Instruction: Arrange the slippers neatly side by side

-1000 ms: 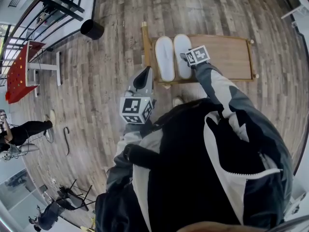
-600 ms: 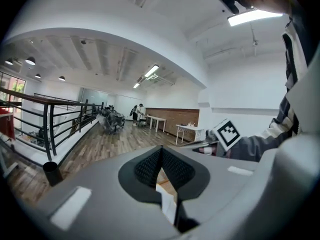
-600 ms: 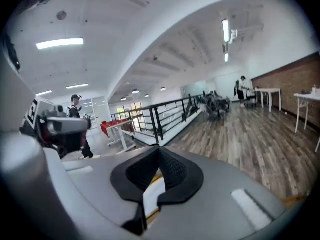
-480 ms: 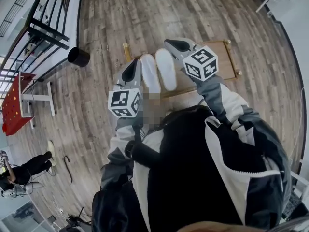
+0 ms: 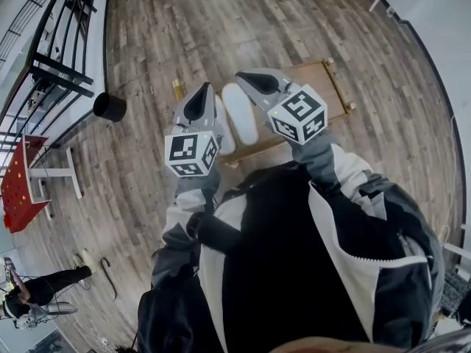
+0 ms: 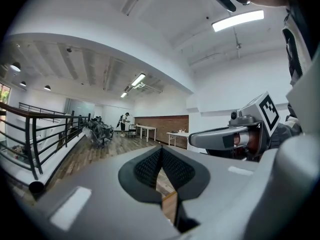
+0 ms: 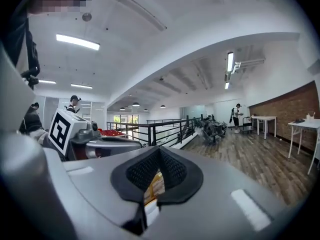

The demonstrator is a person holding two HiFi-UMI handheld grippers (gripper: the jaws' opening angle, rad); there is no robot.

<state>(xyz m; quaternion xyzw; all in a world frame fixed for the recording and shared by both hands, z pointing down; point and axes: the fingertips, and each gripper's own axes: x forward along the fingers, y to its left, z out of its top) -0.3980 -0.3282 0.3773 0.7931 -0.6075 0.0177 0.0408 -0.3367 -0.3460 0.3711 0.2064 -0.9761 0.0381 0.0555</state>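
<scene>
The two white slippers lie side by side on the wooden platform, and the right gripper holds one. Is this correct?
No. The right gripper holds nothing: the right gripper view shows its jaws shut, empty. Both slippers lie side by side on the wooden platform.

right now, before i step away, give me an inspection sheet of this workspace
surface: low wooden table on a plank floor
job's things: two white slippers side by side on the table, the left one partly hidden behind the left tongs
clutter: nothing seen on the table
grippers: left tongs shut, empty; right tongs shut, empty; both held up, off the slippers
cables: dark curved strand on the floor, cannot tell whether it is a cable
surroundings: black bin, red table, railing, a person far off
</scene>
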